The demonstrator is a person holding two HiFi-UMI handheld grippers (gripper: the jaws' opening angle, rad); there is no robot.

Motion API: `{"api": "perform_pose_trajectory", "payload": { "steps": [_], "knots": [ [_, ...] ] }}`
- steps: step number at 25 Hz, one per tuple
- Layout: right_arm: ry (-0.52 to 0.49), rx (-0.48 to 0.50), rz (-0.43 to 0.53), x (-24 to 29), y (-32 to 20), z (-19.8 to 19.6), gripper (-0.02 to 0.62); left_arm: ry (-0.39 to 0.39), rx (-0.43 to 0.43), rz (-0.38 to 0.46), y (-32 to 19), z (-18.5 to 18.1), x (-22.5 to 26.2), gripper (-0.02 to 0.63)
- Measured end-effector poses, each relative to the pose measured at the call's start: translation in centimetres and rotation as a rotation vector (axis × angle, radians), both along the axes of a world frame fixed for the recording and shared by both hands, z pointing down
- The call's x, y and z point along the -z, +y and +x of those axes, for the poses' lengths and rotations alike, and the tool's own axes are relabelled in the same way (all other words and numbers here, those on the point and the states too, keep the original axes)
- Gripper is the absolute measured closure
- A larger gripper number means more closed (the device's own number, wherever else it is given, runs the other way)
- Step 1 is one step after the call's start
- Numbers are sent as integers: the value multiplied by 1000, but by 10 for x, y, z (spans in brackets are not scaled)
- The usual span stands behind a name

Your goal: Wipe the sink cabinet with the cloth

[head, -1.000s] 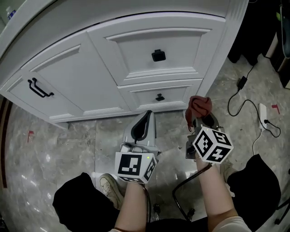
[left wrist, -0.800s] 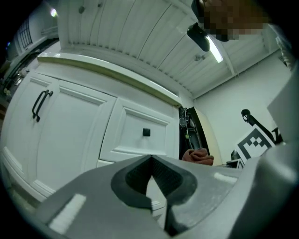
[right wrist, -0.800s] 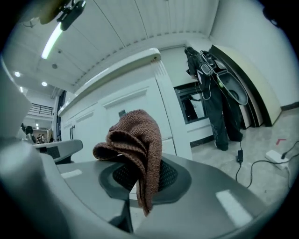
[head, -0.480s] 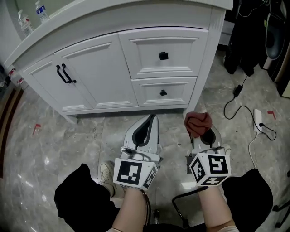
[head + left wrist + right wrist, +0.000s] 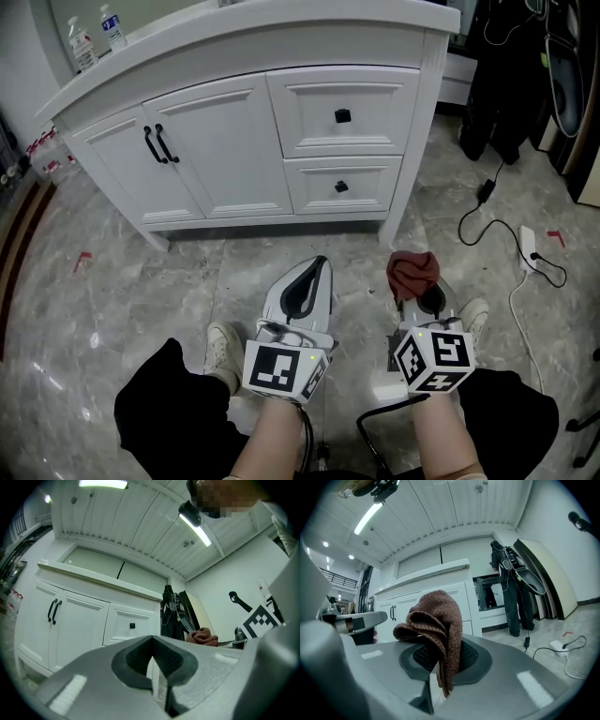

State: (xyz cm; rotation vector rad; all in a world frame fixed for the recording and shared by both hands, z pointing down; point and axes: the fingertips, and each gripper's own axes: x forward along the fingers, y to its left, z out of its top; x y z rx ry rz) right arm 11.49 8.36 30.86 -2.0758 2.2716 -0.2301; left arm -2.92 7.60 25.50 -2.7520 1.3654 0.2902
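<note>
The counter (image 5: 281, 26) runs off the top edge; the cloth (image 5: 413, 272) hides the right gripper's (image 5: 419, 292) finger ends; the bottle (image 5: 112, 28) labels are unreadable.

grey marble floor (image 5: 122, 291), white panelled ceiling (image 5: 140, 527) with strip lights (image 5: 201, 529).

No legible text or markings

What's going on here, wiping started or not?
Not under way at this moment. A person holds a hand-held gripper in each hand, in front of the white sink cabinet and apart from it. The right hand-held gripper is shut on a bunched brown cloth. The left hand-held gripper is shut with nothing between its jaws. Neither touches the cabinet, whose doors and drawers are closed.
</note>
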Motion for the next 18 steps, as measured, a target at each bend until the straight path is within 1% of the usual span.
{"api": "perform_pose_trajectory", "payload": {
  "steps": [6,12,18],
  "knots": [
    [5,-43,8,7,22,-2,515,-24,-11,13,22,-5,4,606],
    [30,-27,19,15,30,-14,516,-38,-18,23,33,-11,12,606],
    [26,-14,11,11,26,-21,515,-28,-16,7,29,-14,7,606]
  ]
}}
